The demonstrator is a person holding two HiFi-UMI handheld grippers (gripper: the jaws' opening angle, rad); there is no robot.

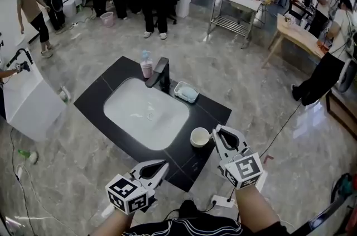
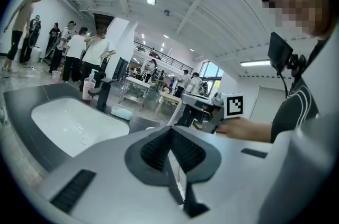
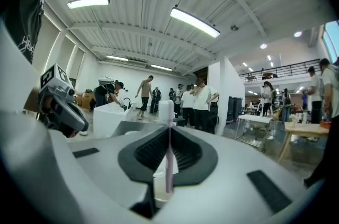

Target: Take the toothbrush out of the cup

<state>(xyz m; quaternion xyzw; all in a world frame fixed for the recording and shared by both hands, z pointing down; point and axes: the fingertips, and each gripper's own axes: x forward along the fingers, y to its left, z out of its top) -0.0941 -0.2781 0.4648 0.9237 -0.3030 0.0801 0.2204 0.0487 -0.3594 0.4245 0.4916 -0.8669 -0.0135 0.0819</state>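
A white cup [image 1: 199,137] stands on the black counter [image 1: 209,109], at the front right of the sink. My right gripper [image 1: 215,132] sits right beside the cup's rim. In the right gripper view it [image 3: 169,133] is shut on the toothbrush [image 3: 168,164], a thin pink handle with a white head [image 3: 166,112] that stands upright above the jaws. The handle's lower end runs down to the cup [image 3: 159,181]; whether it is still inside I cannot tell. My left gripper [image 1: 163,164] hovers over the counter's front corner, shut and empty.
A white sink basin [image 1: 146,112] fills the counter's middle, with a black faucet [image 1: 160,74], a pink bottle [image 1: 146,66] and a soap dish [image 1: 186,92] behind it. A white unit [image 1: 28,101] stands to the left. Several people stand at the back of the room.
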